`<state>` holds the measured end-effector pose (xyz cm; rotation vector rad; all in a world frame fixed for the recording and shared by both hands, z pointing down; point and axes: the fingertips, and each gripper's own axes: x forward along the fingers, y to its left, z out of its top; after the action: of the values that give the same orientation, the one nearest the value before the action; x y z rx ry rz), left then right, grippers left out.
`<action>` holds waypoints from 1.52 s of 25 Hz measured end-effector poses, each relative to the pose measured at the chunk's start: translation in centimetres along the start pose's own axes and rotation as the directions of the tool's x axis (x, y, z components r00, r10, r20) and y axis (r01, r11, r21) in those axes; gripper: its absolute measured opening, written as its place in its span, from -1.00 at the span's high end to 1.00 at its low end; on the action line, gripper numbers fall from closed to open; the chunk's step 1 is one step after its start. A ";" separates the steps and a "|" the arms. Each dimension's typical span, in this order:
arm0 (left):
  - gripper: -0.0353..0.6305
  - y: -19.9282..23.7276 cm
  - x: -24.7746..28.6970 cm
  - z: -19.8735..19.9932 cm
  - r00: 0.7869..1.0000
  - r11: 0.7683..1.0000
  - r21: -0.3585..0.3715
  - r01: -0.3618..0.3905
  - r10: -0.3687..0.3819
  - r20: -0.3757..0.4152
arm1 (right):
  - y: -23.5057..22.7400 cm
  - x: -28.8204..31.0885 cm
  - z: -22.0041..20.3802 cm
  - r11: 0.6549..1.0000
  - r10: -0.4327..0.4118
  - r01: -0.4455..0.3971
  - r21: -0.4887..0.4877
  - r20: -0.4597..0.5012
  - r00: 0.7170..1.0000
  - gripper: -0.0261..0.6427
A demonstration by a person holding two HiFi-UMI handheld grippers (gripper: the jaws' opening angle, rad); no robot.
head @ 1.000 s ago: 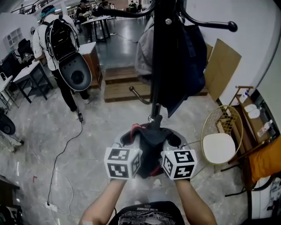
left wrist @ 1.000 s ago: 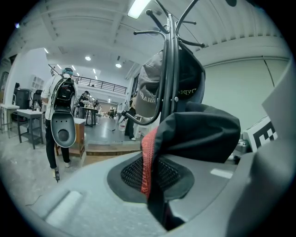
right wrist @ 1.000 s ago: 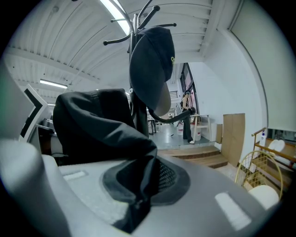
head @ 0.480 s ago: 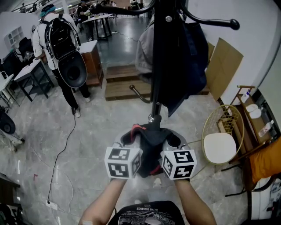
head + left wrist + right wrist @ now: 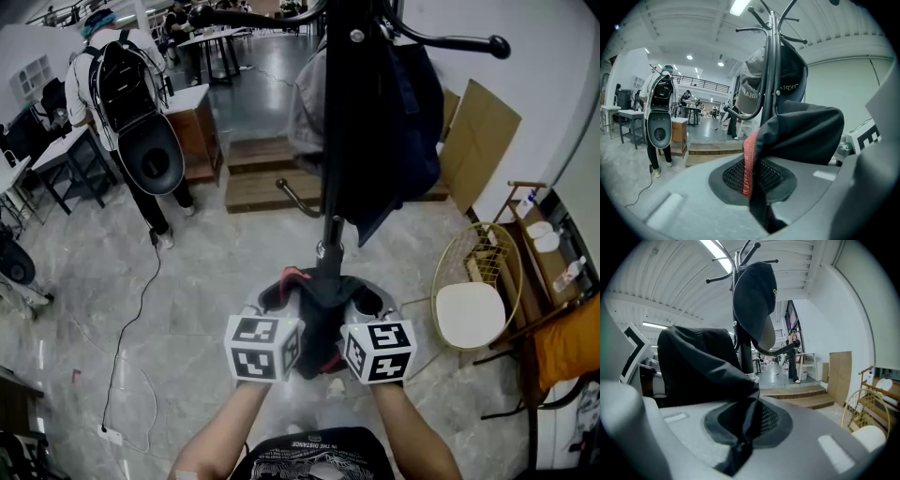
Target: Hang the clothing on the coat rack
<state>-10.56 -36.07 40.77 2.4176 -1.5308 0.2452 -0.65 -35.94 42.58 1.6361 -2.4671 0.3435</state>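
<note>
Both grippers, the left gripper point(image 5: 278, 302) and right gripper point(image 5: 367, 302), pinch the dark clothing point(image 5: 323, 298) tight in their jaws. It bunches up between them, its lower part hidden. The coat rack point(image 5: 334, 141) stands just beyond.

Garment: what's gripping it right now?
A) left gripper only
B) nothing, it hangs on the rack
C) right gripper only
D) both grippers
D: the garment is pinched in the left gripper, with its red trim showing there, and in the right gripper as well. It is held low in front of the rack, not yet hung on it.
</note>
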 end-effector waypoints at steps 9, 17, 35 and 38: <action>0.82 -0.1 -0.7 -0.9 1.000 1.000 -0.005 0.005 -0.005 -0.011 | 0.8 -0.4 -1.0 1.000 0.007 -0.007 0.008 -0.012 1.000 0.85; 0.82 -0.3 -1.2 -2.1 1.000 1.000 -0.006 0.005 -0.006 -0.029 | 1.1 -0.9 -1.9 1.000 0.005 -0.004 0.015 -0.024 1.000 0.85; 0.82 -1.2 -2.1 -3.4 0.998 1.000 -0.002 0.016 -0.016 -0.057 | 1.5 -2.1 -3.2 1.000 -0.003 0.003 0.017 -0.042 0.999 0.85; 0.82 -1.4 -2.3 -3.6 0.998 1.000 -0.004 0.020 -0.020 -0.059 | 1.6 -2.3 -3.4 1.000 -0.006 0.006 0.003 -0.048 0.999 0.85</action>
<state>-10.27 -32.45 43.35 2.3995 -1.4801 0.3064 -1.26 -32.37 45.10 1.6165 -2.4279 0.3807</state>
